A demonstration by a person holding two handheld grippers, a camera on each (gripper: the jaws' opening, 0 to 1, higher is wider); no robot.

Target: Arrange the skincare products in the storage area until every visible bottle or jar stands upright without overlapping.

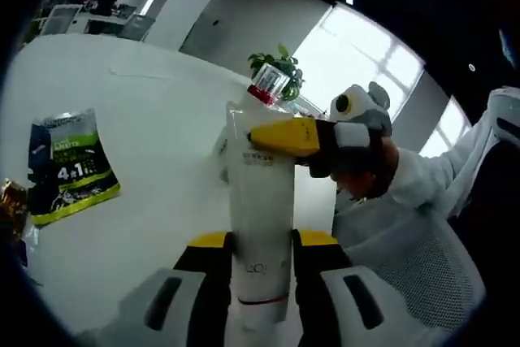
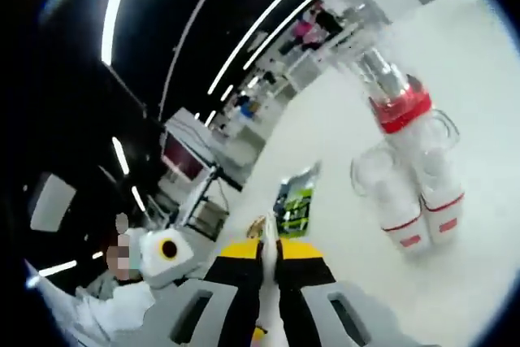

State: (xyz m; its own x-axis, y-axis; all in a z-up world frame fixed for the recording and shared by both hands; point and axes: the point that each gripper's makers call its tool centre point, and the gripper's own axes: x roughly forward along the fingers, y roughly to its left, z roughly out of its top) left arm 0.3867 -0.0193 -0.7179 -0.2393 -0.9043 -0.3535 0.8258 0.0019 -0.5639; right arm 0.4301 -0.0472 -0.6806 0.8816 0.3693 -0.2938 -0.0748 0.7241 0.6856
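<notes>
Between my left gripper's [image 1: 260, 237] two yellow-tipped jaws stood a tall white tube [image 1: 260, 201], pinched at its lower part near a red line, so that it rose straight up the middle of the left gripper view over the white table [image 1: 154, 127]. Left of it on that table lay a dark blue and green sachet [image 1: 69, 166] printed with "4.1". From the right my right gripper [image 1: 272, 137] reached in, and its yellow tip touched the tube near its top; behind the tube's top a clear bottle with a red collar [image 1: 266, 84] and a green plant [image 1: 280, 64] showed. In the right gripper view my right jaws [image 2: 269, 262] were pressed flat together on the thin white edge of the tube. Farther right on the table the red-collared bottle [image 2: 394, 95] stood among clear containers with red bands [image 2: 418, 193].
</notes>
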